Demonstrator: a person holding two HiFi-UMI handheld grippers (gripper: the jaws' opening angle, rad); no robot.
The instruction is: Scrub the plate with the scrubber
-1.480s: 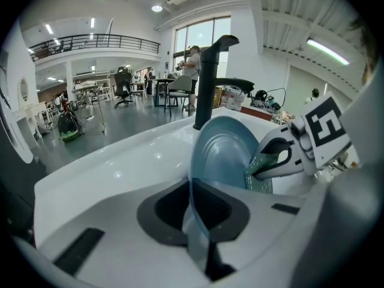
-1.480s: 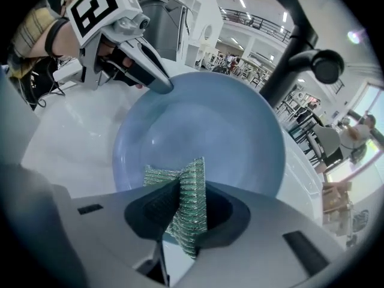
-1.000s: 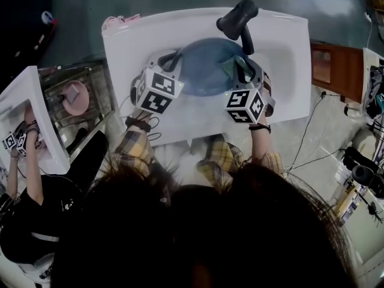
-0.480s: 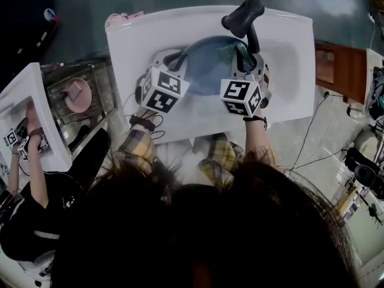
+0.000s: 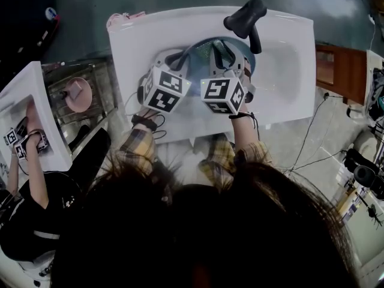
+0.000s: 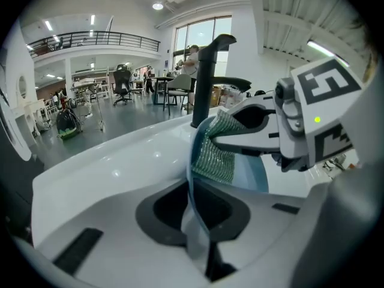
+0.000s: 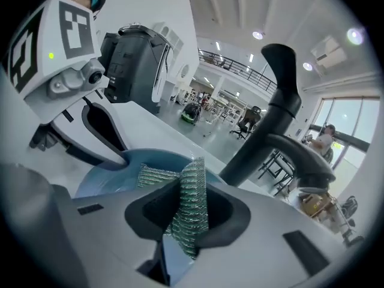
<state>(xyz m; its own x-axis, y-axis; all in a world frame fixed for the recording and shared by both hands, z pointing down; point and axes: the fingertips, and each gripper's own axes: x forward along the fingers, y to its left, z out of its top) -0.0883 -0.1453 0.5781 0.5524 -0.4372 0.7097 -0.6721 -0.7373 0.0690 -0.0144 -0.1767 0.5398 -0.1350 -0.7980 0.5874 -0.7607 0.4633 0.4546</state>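
No legible text, seemingly; only square markers on left cube and right cube.

Right gripper dragged scrubber leftward across plate.

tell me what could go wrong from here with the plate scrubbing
The left claw pinches only the thin rim of the plate, so scrubbing pressure might twist it loose into the sink. The scrubber is folded in the right claw and may slip. The faucet stands close behind; a wide stroke could hit it.
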